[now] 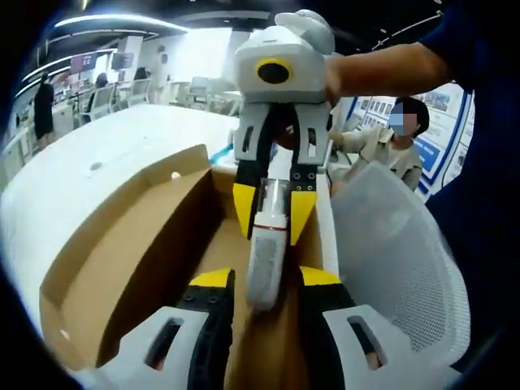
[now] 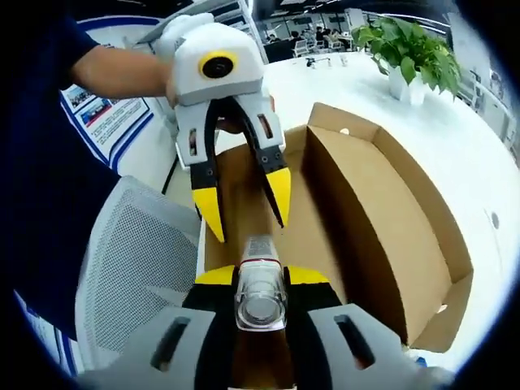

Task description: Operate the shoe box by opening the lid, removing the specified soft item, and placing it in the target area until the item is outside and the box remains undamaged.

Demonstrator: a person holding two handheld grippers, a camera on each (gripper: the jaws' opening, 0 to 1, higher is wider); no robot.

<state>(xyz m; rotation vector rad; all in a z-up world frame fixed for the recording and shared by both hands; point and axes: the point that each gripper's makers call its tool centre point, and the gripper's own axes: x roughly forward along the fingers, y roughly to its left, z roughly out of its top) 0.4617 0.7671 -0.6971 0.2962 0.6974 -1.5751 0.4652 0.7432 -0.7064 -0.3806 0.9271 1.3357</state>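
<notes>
Soft tube (image 2: 261,294), clamped in right gripper (image 2: 260,280) over the open shoe box (image 2: 382,219) interior, presumably mid-lift for removal; left gripper (image 2: 244,205), jaws spread and empty, poised just beyond; box on white table (image 2: 455,138), lid upright along far edge; mesh chair (image 2: 134,268) alongside; office beyond.

Surface: I read one white table (image 1: 97,162), curved edge, glossy top, also seen in right gripper view (image 2: 455,138).
Items on it, per my feeds:
1. Brown cardboard shoe box (image 1: 154,244), lid up, standing open along the side away from the table edge; box sits near the table edge, by a white mesh chair (image 1: 398,252).
2. Potted green plant (image 2: 410,49), white pot, far side of table, well apart from box.
Small dark spot on tabletop; can't ID.
</notes>
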